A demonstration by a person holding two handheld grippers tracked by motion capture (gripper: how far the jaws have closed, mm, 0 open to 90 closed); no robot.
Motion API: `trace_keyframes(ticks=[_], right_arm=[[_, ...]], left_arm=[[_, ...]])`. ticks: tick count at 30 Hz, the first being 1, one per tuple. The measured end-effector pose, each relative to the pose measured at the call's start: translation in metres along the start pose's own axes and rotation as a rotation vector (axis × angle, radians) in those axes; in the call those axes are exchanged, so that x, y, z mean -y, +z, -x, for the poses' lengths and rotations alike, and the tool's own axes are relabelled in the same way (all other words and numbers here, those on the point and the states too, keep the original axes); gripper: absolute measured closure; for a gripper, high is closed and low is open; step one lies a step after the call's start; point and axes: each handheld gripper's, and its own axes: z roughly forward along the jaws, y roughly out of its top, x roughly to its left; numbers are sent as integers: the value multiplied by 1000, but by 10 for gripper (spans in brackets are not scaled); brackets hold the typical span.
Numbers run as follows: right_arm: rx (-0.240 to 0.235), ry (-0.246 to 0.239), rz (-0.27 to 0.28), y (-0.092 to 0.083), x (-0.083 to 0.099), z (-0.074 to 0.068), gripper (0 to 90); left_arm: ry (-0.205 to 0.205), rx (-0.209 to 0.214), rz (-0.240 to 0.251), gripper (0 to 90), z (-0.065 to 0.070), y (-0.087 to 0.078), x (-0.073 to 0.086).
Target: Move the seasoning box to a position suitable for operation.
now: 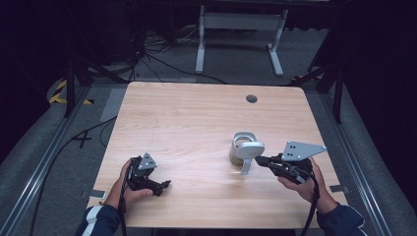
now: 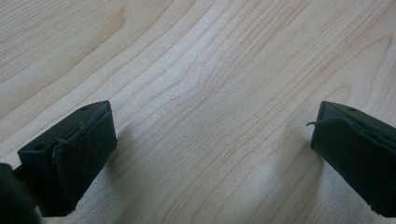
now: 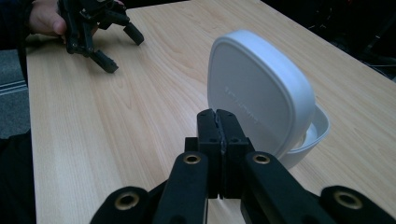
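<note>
Right tongs (image 3: 218, 122) are closed beside a tilted white lid (image 3: 259, 88) on its container (image 3: 312, 135); left tongs (image 1: 158, 186) are held wide open, empty, above the wooden surface (image 1: 196, 118)

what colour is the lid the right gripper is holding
White, seen best in the right gripper view: lid.

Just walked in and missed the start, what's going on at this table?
A person holds a tool in each hand over a wooden table. The right tool is shut beside the raised lid of a white container; whether it pinches the lid's edge is unclear. The left tool sits open near the table's front.
</note>
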Motion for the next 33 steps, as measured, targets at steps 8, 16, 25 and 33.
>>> trace_keyframes(ticks=[8,16,25,33], right_arm=[[13,-10,8,6,-10,5,896],[23,-3,11,13,-15,12,897],[44,7,6,22,-23,22,897],[61,10,-1,25,-24,27,897]], left_arm=[[0,0,0,5,0,0,0],[0,0,0,5,0,0,0],[0,0,1,4,0,0,0],[2,-2,1,5,0,0,0]])
